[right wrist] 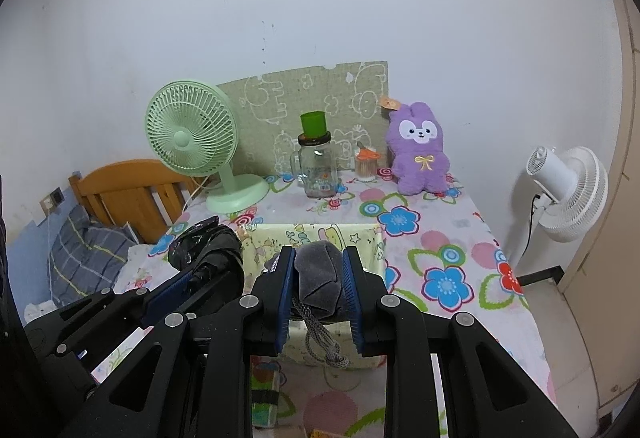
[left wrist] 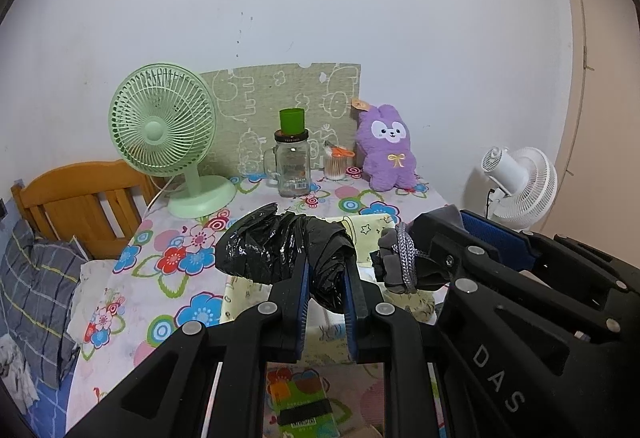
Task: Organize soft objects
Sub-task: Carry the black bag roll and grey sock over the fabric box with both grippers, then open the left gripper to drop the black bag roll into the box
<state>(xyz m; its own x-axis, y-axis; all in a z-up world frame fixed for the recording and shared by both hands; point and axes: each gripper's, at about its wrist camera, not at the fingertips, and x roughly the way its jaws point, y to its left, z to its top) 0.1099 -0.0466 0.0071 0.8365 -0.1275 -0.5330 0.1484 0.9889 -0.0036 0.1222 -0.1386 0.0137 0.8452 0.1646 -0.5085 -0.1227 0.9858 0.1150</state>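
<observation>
In the left wrist view the left gripper (left wrist: 326, 278) pinches one crumpled black plastic bag (left wrist: 280, 250) above the floral table (left wrist: 180, 258), while in the right wrist view the right gripper (right wrist: 319, 270) clamps one grey drawstring pouch (right wrist: 318, 278) over the yellow box (right wrist: 320, 238), with open tabletop to its right.

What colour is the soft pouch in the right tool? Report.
Grey velvety drawstring pouch; right wrist view shows it best.

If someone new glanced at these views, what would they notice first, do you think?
Probably the two loads up front: the left hand-held gripper clamps a crumpled black plastic bag, and the right hand-held gripper pinches a grey drawstring pouch. Behind, a purple plush rabbit sits by the wall on the flowered tablecloth.
</observation>
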